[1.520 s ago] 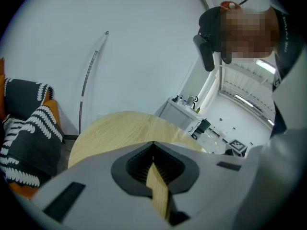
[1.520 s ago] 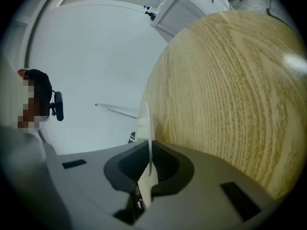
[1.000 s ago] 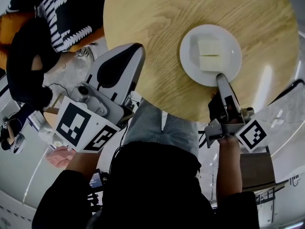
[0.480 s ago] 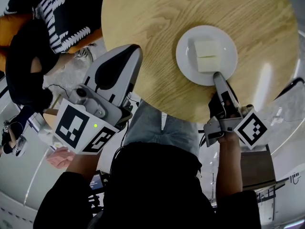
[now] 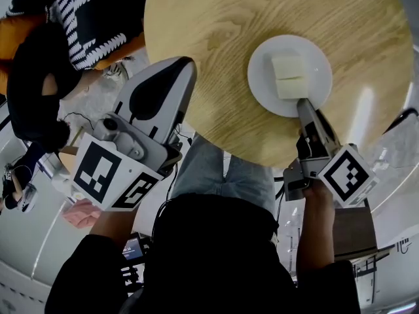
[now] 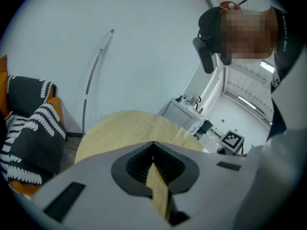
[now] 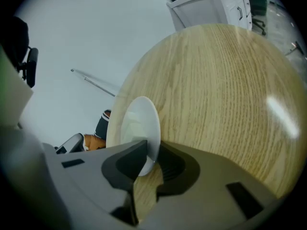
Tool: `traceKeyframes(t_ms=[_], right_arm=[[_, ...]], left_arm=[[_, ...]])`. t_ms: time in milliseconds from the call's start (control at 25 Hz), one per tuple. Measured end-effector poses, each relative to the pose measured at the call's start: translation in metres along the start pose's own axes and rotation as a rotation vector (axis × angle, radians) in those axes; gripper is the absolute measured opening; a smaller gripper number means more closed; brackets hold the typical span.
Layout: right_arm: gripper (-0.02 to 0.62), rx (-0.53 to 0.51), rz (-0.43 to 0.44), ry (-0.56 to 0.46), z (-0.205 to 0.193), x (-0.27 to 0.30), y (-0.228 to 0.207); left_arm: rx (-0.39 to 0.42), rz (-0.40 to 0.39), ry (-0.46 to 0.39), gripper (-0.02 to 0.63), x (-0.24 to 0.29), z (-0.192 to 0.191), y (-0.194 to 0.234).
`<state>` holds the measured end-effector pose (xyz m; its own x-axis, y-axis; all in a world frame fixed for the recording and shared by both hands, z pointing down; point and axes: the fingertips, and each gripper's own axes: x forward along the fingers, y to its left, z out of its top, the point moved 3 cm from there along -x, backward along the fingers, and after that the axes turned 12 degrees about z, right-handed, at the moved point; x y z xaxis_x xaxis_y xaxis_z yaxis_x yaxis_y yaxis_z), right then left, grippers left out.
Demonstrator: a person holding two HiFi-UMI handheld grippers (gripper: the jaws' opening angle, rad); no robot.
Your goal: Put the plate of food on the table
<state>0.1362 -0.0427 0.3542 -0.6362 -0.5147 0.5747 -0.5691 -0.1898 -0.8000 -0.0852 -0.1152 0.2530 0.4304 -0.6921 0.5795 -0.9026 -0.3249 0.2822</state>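
White plate with two pale food blocks lay on the wooden worktop where it had been; the right tool was opening its jaws around the plate's near rim. The left tool stayed closed and empty.

Bright, even light; white glare streaks the round light-wood worktop at its four o'clock. Fisheye distortion bends edges; gripper views darken at corners.

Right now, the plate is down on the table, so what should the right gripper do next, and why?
Probably finish letting go, then slide the right gripper straight back. The plate already lies flat on the table, and the jaws are opening with its rim between them.
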Motion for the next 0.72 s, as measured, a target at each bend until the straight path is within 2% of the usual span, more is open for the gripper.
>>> traceKeyframes(t_ms=[240,720], right_arm=[[0.08,-0.106,-0.075,0.02,0.0068,-0.0007,-0.0024],[0.11,-0.204,-0.18,0.069,0.0056,-0.0017,-0.0088]], left_arm=[[0.015,0.001,-0.008,0.008,0.0011,0.0006,-0.0012],[0.007,0.013,-0.001,0.008,-0.0021,-0.0033,0.0025]])
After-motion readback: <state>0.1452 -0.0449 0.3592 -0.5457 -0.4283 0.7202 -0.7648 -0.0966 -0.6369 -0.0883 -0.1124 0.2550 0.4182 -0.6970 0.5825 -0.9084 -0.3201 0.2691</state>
